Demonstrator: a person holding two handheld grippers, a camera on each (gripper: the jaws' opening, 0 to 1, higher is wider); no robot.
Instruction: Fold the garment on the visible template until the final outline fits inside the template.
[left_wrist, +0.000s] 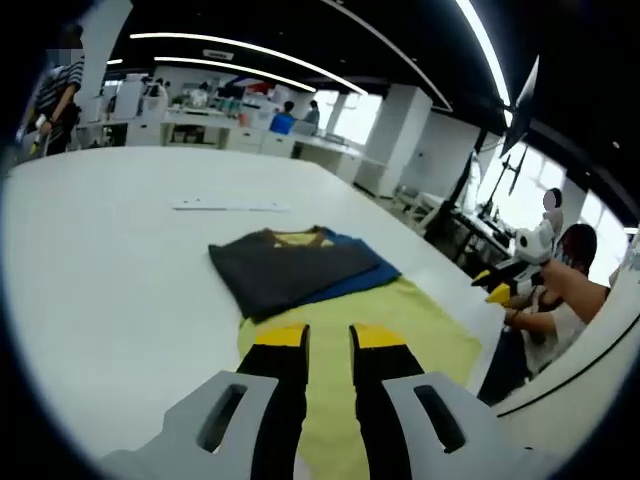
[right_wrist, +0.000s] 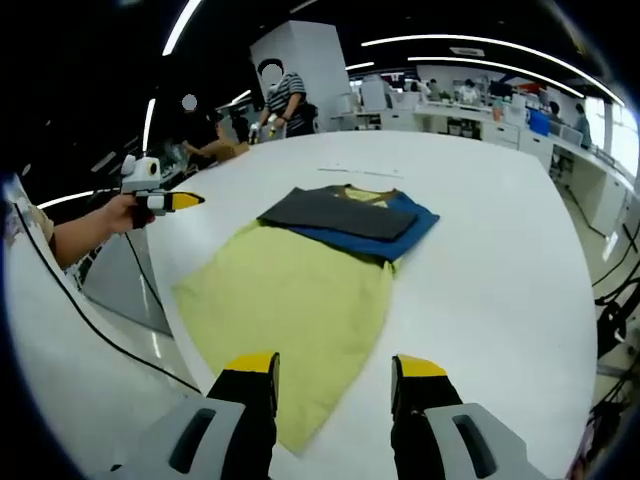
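I hold my left gripper (left_wrist: 328, 340) and right gripper (right_wrist: 333, 372) unclenched above the yellow shirt (right_wrist: 290, 290), grasping nothing. The shirt lies flat beside the folded dark stack (right_wrist: 345, 215), ready for its first fold.

Smooth white counter (right_wrist: 500, 260) with a faint sheen. Soft matt cloth on the yellow garment (right_wrist: 290, 300), lightly creased; matt cloth too on the folded dark grey garment (left_wrist: 285, 265) and the blue garment (right_wrist: 405, 235) beneath. Matt black and yellow plastic on the left tool (left_wrist: 328, 345) and right tool (right_wrist: 335, 375), pale grey plastic behind.
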